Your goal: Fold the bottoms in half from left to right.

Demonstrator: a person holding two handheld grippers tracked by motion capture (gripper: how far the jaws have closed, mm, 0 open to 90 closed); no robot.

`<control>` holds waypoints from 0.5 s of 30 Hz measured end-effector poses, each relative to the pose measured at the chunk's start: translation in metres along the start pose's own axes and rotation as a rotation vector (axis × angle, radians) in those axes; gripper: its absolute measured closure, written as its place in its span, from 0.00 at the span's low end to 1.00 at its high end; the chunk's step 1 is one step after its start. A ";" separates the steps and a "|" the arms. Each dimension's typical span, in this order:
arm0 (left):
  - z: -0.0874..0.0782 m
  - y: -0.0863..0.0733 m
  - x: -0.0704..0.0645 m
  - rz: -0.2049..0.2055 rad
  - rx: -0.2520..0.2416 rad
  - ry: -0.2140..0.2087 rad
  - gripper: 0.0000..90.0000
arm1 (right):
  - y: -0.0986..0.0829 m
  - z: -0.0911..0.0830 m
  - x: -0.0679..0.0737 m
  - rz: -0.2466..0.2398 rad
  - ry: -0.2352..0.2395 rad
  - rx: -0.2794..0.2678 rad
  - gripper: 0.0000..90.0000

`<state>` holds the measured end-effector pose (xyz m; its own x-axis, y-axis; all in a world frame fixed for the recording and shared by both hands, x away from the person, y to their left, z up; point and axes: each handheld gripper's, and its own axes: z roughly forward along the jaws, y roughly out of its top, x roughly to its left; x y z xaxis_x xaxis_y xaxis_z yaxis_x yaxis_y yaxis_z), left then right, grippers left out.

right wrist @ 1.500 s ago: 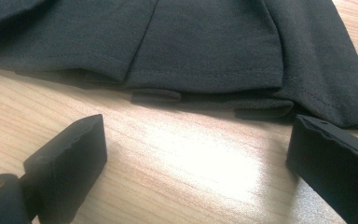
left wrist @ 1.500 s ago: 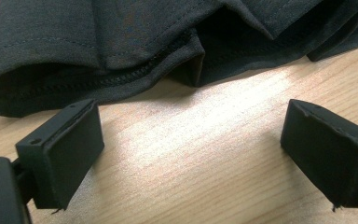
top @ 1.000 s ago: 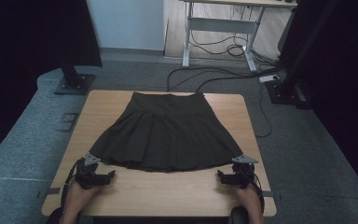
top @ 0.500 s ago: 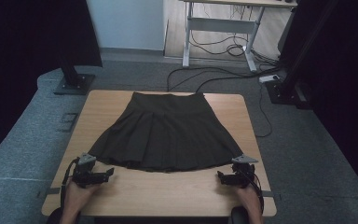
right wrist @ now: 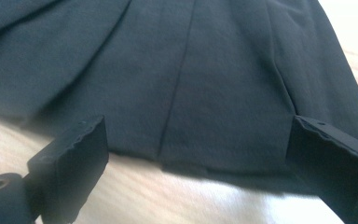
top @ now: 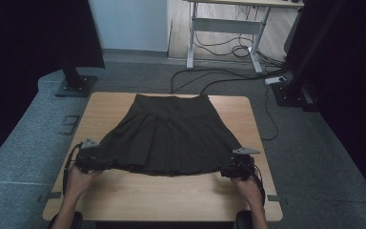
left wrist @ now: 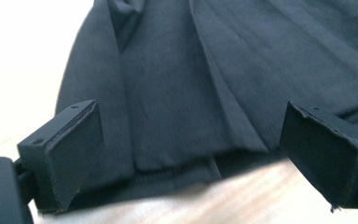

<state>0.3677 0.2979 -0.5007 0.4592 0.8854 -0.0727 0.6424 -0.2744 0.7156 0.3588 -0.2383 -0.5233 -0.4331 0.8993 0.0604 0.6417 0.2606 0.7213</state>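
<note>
Left tongs (top: 106,163) gape wide at the skirt's (top: 171,136) hem, gripping nothing; right tongs (top: 225,170) likewise, seemingly just touching cloth.

The skirt (left wrist: 223,70) runs past the top edge in both gripper views.

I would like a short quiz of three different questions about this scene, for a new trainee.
1. True or false: the dark pleated fabric skirt lies with its waistband toward the person.
2. Which edge of the skirt do both hand-held grippers approach: A hem, B waistband, C side seam?
3. Fill in: the jaws of the left hand-held gripper and the right hand-held gripper stand ___.

Key:
1. False; the waistband is at the far side of the light wooden table.
2. A.
3. Open, with the hem between them and not yet clamped.
</note>
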 end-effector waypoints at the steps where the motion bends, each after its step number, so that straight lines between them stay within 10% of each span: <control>1: 0.002 0.004 0.001 0.003 -0.002 0.006 0.08 | 0.004 0.002 0.001 -0.002 0.001 0.008 0.07; 15: 0.037 0.063 0.021 0.014 0.001 0.048 0.23 | 0.047 0.030 0.010 -0.029 0.016 0.018 0.08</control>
<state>0.4409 0.2855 -0.4826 0.4384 0.8983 -0.0296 0.6370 -0.2873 0.7153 0.4033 -0.2061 -0.5094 -0.4615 0.8857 0.0508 0.6402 0.2928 0.7102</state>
